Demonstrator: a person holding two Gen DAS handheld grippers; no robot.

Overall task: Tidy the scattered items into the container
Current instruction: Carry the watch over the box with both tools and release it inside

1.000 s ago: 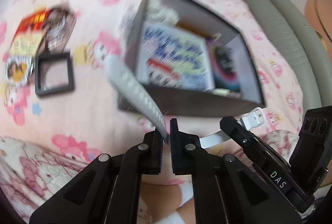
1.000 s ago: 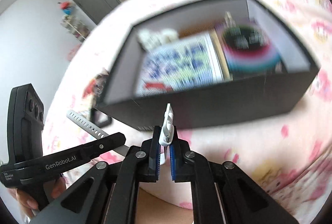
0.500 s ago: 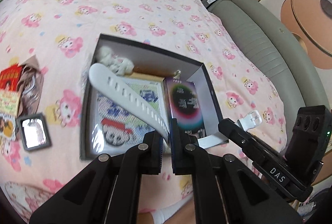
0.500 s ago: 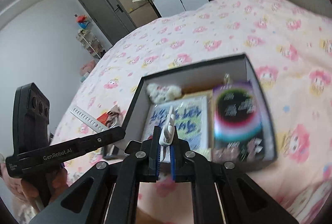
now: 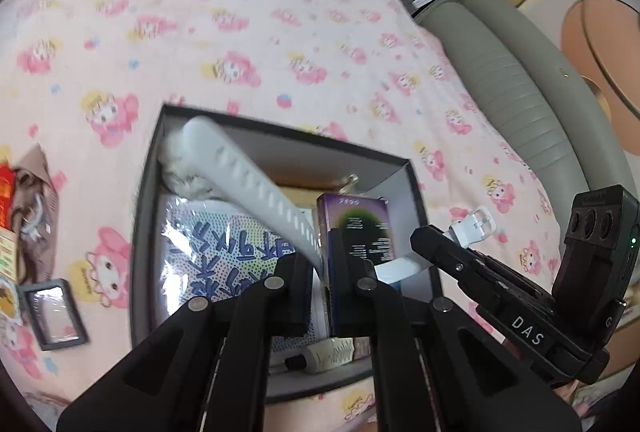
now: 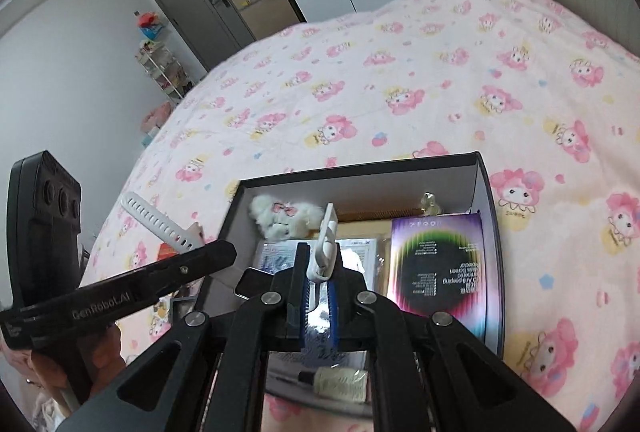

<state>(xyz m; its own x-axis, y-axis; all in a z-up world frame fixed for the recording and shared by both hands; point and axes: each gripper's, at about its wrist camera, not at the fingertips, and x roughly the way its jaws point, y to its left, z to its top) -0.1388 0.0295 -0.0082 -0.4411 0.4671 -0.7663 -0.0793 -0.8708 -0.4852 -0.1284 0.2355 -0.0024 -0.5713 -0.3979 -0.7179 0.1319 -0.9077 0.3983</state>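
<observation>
- Left gripper [image 5: 323, 264] clamped tight on the holed half of a white strap [image 5: 256, 188]; the strap's free end sticks up and away over the box [image 5: 146, 232].
- Right gripper [image 6: 318, 284] pinched narrow on the strap's buckle half; the buckle end [image 6: 326, 232] stands up between the blue pads.
- In the left view the buckle [image 5: 478, 222] pokes out past the right tool's finger; a white band runs between the two grippers.
- Both grippers hover above the box's near side, strap off the bed.
- Box is dark outside, white inside, open-topped, sitting on a pink cartoon-print blanket [image 6: 440, 80].
- Inside: white plush [image 6: 286, 218] in the far left corner, purple package [image 6: 440, 268] on the right, shiny printed pack [image 5: 224, 256] at left-middle, small cream spool [image 6: 340, 382] by the near wall, gold trinket [image 6: 430, 202] at the far wall.
- Outside the box, left: small dark frame [image 5: 54, 314] and snack packets [image 5: 28, 208] on the blanket.
- Person's hand [image 6: 44, 364] grips the left tool's handle.
</observation>
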